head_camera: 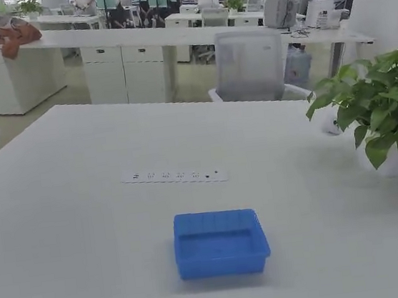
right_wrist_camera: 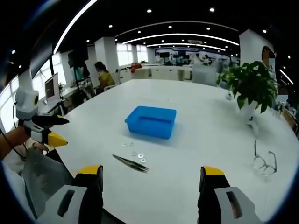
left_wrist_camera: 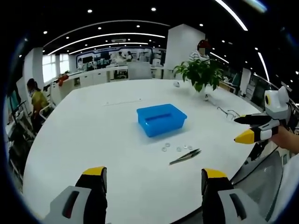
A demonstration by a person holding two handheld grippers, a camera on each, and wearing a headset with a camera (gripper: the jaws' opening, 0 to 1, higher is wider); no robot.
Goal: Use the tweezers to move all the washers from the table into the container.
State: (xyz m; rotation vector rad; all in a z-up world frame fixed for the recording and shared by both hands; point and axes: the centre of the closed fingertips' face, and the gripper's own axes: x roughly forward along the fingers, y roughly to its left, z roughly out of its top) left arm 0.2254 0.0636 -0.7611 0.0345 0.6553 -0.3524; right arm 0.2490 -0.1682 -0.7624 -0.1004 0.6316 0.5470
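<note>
The tweezers (right_wrist_camera: 131,163) lie flat on the table (right_wrist_camera: 205,135), on the near side of the washers (right_wrist_camera: 133,149) and the blue container (right_wrist_camera: 150,121). Their long axis slants across in front of the right gripper (right_wrist_camera: 150,171), which seems the nearer one. It and the left gripper (left_wrist_camera: 154,172) are spread wide and empty.

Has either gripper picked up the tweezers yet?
No, the tweezers lie flat on the white table beside the washers, with nothing gripping them.
</note>
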